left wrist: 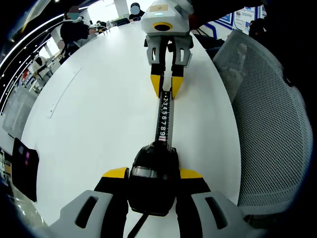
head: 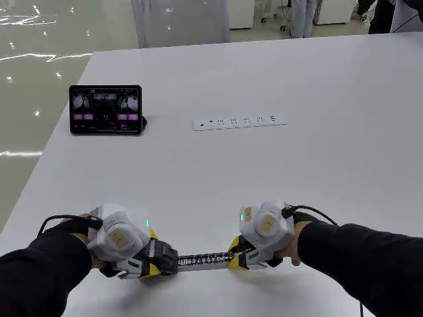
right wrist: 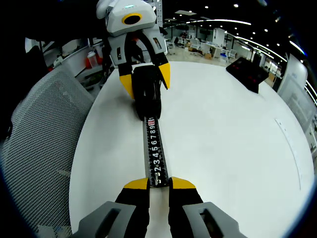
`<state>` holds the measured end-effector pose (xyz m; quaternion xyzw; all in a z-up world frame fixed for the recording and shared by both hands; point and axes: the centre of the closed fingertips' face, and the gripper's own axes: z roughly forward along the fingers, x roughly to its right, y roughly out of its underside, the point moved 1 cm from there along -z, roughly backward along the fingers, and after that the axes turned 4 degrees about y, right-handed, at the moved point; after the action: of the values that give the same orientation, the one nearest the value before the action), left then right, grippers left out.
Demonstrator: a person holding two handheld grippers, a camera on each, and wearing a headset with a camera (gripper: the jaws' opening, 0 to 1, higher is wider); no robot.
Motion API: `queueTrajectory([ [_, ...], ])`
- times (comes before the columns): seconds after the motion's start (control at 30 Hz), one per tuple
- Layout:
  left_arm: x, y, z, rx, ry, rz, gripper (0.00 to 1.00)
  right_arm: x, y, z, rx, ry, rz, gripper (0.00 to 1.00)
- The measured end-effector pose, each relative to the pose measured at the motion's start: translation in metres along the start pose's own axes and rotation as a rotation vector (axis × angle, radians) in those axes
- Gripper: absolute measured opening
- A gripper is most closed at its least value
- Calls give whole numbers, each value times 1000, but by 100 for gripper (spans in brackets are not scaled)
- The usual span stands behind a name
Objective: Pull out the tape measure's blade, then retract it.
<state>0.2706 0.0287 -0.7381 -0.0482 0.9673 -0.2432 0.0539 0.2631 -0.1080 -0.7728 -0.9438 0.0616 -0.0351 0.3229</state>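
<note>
A black tape measure case point(left wrist: 153, 176) sits clamped between my left gripper's point(left wrist: 148, 174) yellow-tipped fingers, low on the white table point(head: 218, 172). Its black blade point(left wrist: 164, 119) with white numbers runs a short way out to my right gripper point(right wrist: 159, 184), which is shut on the blade's end. In the head view the case point(head: 166, 259) is at the lower left, the blade point(head: 205, 260) spans the gap, and the right gripper point(head: 235, 259) holds its tip. From the right gripper view the case point(right wrist: 147, 94) lies straight ahead in the left gripper's jaws.
A tablet point(head: 106, 109) stands on the table at the back left. A white power strip point(head: 239, 121) lies flat near the middle. A grey mesh chair point(left wrist: 270, 124) is close to the table's near edge.
</note>
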Motion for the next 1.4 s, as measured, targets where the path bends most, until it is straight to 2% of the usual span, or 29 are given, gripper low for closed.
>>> queueTrajectory([
  [1.4,-1,0,0,2,-7,-2,31,5,26,-21,-13,6,23,10],
])
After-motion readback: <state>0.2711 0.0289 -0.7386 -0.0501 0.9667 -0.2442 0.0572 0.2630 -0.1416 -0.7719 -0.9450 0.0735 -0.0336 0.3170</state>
